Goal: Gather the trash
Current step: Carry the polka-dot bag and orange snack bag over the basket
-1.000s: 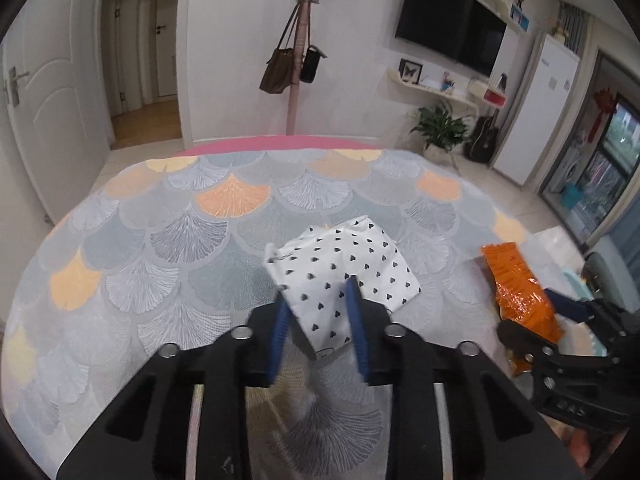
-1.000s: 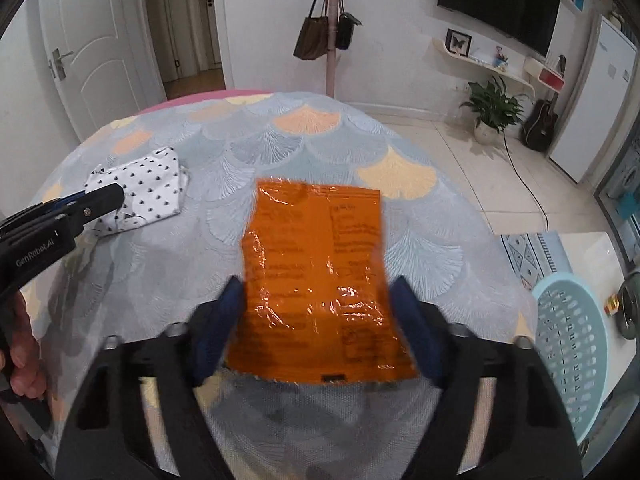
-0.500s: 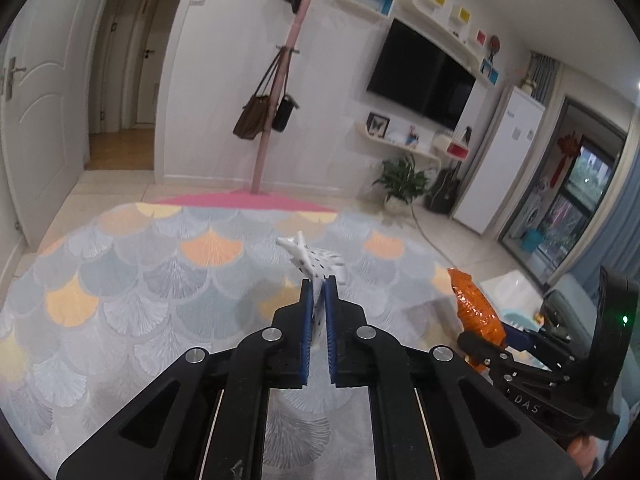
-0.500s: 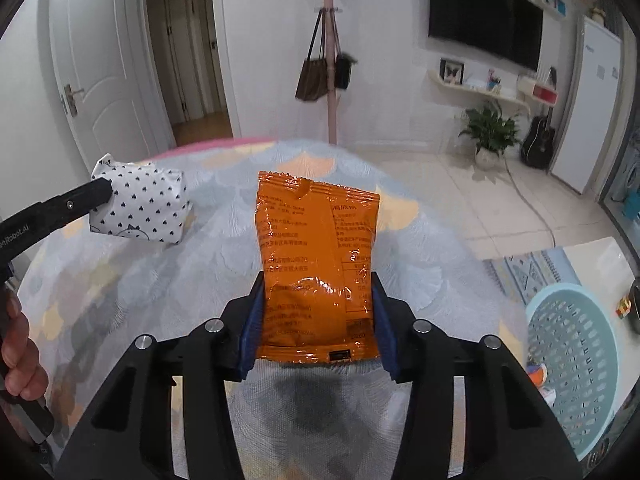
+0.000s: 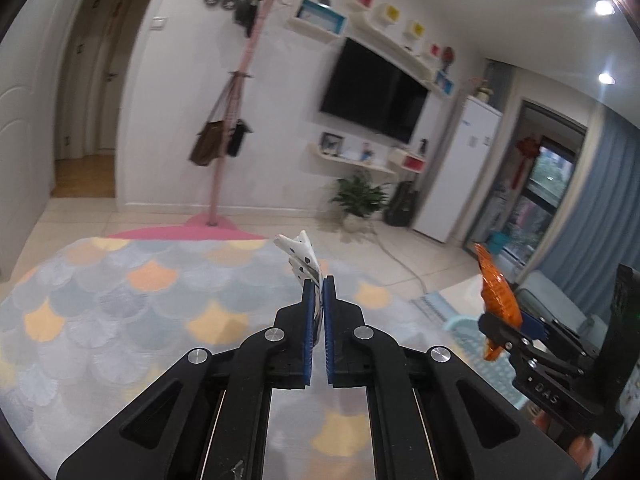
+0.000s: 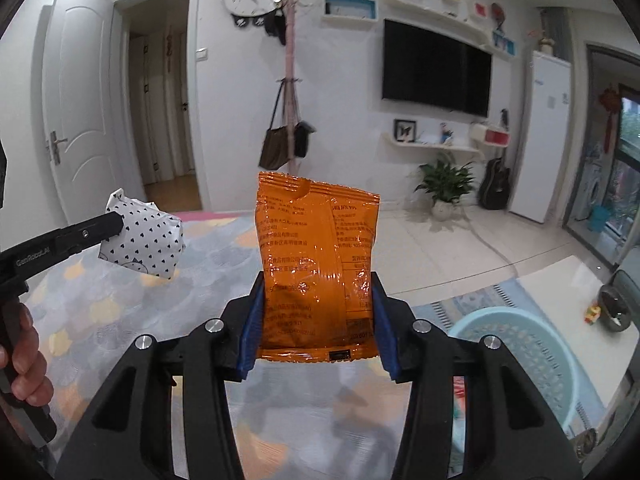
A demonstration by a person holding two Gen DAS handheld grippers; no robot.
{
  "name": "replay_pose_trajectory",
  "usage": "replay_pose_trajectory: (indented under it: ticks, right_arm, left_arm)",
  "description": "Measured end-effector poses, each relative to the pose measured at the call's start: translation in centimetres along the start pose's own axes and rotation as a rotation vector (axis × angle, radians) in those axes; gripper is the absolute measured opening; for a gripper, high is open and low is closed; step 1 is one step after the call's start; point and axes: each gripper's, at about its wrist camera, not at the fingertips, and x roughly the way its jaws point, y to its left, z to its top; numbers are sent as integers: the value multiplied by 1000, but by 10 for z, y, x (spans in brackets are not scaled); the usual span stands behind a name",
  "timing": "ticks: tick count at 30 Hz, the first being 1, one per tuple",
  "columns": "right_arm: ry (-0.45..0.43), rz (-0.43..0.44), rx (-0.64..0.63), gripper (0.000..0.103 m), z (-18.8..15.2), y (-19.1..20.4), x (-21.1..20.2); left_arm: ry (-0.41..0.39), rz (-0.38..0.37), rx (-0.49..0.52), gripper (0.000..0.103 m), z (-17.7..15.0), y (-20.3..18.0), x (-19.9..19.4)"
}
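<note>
Carrying step in hand; left tool (image 5: 319, 280) clamped nearly closed on the dotted wrapper (image 6: 142, 236), right tool (image 6: 318, 312) pinched on the orange packet (image 6: 316, 264), both held above the tabletop (image 5: 120, 300); next, a swing right of it over the blue basket (image 6: 520, 344) is judged needed, then release.

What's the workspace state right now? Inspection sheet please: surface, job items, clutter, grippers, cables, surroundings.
Surface: round table under a scallop-pattern cloth; no loose items seen on the visible part.
Job's things: white heart-print packet and orange snack bag, both lifted off the table; light blue basket on the floor to the right.
Clutter: small toy on the floor past the basket.
Grippers: left gripper shut on the packet; right gripper shut on the bag's side edges.
Cables: one cable running across the floor tiles.
Surroundings: coat stand with bags, wall TV, potted plant, guitar.
</note>
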Motion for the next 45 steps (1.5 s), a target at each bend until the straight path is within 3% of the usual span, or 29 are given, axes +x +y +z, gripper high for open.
replay_pose_trajectory:
  ticks: [12,16,19,21,27,32,38,42,44,45]
  right_arm:
    - [-24,-160,146,45,-4,-114,-48]
    - [-3,-202,196,45,-12,-157,-55]
    - [-3,-209,259,45,-22,-189,-61]
    - [4,-193,307,45,-31,-207,-63]
    - [95,-243,372,45,-57,-246,-48]
    - [279,-316,411,45,-82,-272,-12]
    - [391,-301,453,51,-109,-291,14]
    - [410,-275,495,59,-115,-298,20]
    - [411,-266,509,64,-116,-305,19]
    - [411,-265,512,64,-115,-306,19]
  left_arm:
    - [24,-191,148,3,-1,-131,15]
    - [69,-265,173,3,-10,-174,36]
    - [150,-342,163,3,-26,-204,62]
    - [191,-346,188,3,-40,-221,79]
    - [301,-364,217,3,-66,-253,127]
    - [396,-383,203,3,-79,-267,162]
    - [462,-365,215,3,-94,-278,192]
    - [477,-360,219,13,-99,-279,196]
    - [469,-346,230,28,-100,-277,196]
    - [459,-338,227,47,-99,-274,195]
